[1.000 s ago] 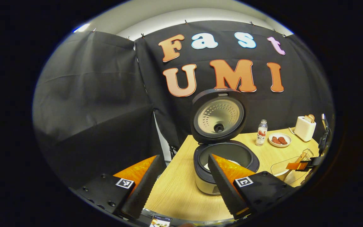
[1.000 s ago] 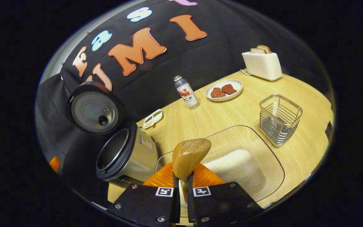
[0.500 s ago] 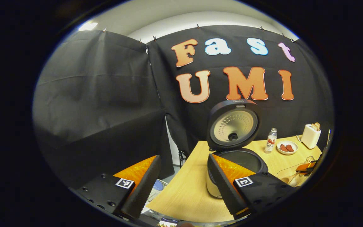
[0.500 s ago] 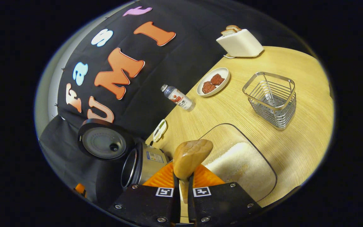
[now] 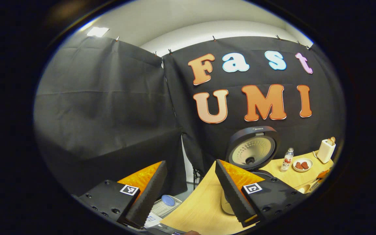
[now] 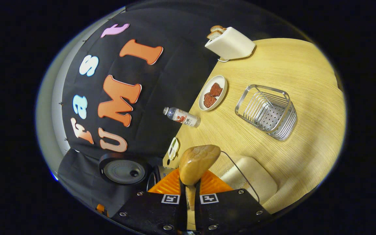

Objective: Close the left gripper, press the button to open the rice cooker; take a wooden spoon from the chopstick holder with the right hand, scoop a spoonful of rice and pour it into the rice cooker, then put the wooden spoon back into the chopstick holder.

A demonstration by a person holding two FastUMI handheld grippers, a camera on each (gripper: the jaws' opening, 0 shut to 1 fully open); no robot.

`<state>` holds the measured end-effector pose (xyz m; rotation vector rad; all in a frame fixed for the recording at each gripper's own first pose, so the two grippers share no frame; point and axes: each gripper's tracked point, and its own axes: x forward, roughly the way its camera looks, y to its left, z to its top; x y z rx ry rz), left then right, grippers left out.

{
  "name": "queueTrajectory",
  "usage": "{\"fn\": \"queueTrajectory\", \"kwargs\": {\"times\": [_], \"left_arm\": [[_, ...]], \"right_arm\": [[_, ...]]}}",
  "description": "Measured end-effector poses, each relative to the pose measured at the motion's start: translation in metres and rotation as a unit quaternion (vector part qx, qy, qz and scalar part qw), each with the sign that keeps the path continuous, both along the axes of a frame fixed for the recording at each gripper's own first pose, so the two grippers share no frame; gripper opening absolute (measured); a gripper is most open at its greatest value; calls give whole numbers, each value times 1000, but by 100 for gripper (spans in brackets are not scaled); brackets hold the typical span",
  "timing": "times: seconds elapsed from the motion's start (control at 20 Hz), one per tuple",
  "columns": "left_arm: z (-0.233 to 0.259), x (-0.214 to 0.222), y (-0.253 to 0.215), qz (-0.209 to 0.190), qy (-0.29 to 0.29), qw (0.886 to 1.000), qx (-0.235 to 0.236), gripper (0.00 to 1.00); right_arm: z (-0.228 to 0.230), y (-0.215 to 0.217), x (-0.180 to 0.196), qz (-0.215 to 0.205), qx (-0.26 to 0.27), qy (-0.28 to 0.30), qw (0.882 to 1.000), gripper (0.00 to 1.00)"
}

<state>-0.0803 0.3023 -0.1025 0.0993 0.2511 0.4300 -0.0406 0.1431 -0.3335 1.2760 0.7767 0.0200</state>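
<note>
Right gripper view: I am pinching the wooden spoon (image 6: 198, 160) by its handle in my right gripper (image 6: 190, 195), its bowl riding over the clear tray of rice (image 6: 251, 176), the rice cooker (image 6: 122, 169) open at lower left. My left gripper (image 5: 188, 192) is hanging spread and empty. Tilting this steeply, I am risking spilled grains later.

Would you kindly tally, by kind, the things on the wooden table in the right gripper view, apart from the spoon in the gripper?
Appliances: 2, the rice cooker and toaster.
Containers: 3, the chopstick holder, plate and clear rice tray.
Bottles: 1, the drink bottle.
Small white gadgets: 1.
Total: 7
</note>
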Motion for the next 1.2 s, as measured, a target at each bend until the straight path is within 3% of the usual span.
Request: {"fn": "queueTrajectory", "kwargs": {"times": [0.15,0.2,0.3,0.35,0.5,0.8,1.2], "left_arm": [[28,-4,11,3,-19,1000,17,94],[37,-5,16,5,-26,999,25,100],[47,-8,22,9,-35,999,37,100],[49,-9,25,12,-37,998,40,94],[50,-15,28,16,-42,999,29,94],[57,-26,46,26,-53,998,26,94],[53,-41,71,41,-51,998,23,98]], "right_arm": [[14,-5,9,-13,48,-1,999,8],[19,-5,11,-19,66,-2,998,8],[26,-8,19,-32,90,-3,995,8],[29,-9,22,-36,98,-4,995,8],[45,-4,32,-40,118,-9,992,8],[94,35,58,-17,152,-37,987,8],[122,132,92,49,177,-48,982,8]]}}
